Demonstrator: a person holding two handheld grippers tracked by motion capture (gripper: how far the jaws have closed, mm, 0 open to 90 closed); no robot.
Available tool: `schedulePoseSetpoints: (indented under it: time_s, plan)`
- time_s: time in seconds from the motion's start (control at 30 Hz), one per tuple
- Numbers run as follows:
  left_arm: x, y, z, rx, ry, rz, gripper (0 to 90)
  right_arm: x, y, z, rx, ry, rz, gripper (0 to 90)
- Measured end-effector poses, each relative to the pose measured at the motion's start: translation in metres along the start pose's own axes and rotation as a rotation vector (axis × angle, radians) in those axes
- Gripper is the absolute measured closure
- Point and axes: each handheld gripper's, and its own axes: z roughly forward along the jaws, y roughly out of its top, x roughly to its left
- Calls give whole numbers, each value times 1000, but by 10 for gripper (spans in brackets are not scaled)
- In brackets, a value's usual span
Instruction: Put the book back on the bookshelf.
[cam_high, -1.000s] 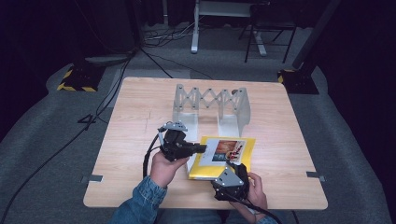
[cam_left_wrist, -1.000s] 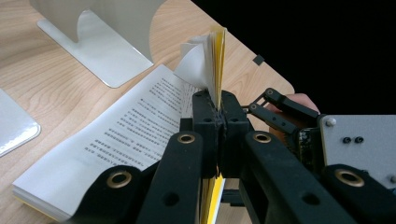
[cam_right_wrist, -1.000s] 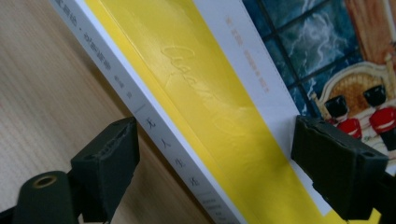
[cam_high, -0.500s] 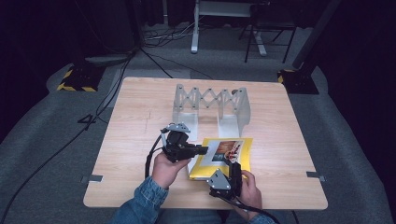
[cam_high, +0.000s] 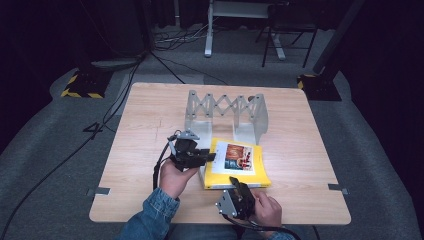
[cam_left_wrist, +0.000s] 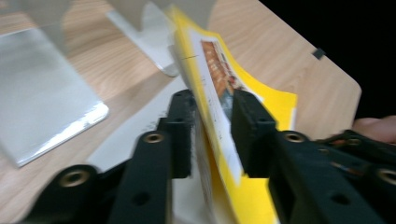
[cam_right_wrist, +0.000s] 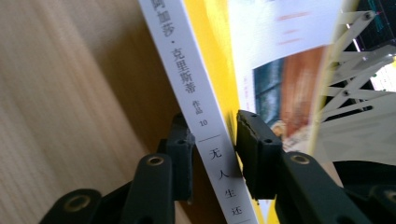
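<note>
The thick yellow paperback book with a white spine and a picture on its cover (cam_high: 236, 165) lies on the light wooden worktop (cam_high: 140, 130), just in front of the grey metal expandable book rack with the scissor-like back (cam_high: 226, 111), and both grippers are now on it. The left gripper (cam_high: 209, 156) takes the book at its left edge; in the left gripper view its two black jaws stand on either side of the raised cover and pages (cam_left_wrist: 212, 93), closed on them as far as I can see. The right gripper (cam_high: 235, 183) holds the near edge, and in the right gripper view its jaws press on the two sides of the white spine with black printed characters (cam_right_wrist: 205, 126), so it is gripping the book by the spine. I judge that the step in hand is the taking and lifting of the book with two grippers, because the book already looks tilted up from the worktop on one side. The next move, I think, calls for turning the book upright while both grips are kept firm, and then carrying it forward into one of the open slots between the metal plates of the rack, with care that the loose cover does not bend or slip out of the left gripper.
</note>
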Motion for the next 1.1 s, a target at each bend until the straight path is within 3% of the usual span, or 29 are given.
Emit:
schedulePoseSetpoints:
  time_s: [0.07, 0.2, 0.37, 0.83, 0.9, 1.0, 1.1]
  plan:
    - [9, -2, -4, -20, 12, -23, 604, -6, 1, -3, -2, -4, 11, 707]
    - [19, -7, -14, -70, 27, -55, 538, -17, 1, -6, -2, 31, 47, 725]
    - [25, -16, -24, -88, 95, -21, 523, -26, 4, -13, -7, 42, 60, 751]
    - [51, -54, -33, -10, 258, 14, 533, -75, 8, -43, -71, 35, 190, 764]
    - [55, -62, -34, -17, 278, 14, 540, -81, 8, -48, -87, 33, 219, 764]
    - [62, -70, -33, 21, 298, 4, 539, -92, 8, -54, -111, 23, 246, 764]
    - [68, -78, -34, 25, 316, 11, 533, -104, 6, -58, -135, 24, 296, 764]
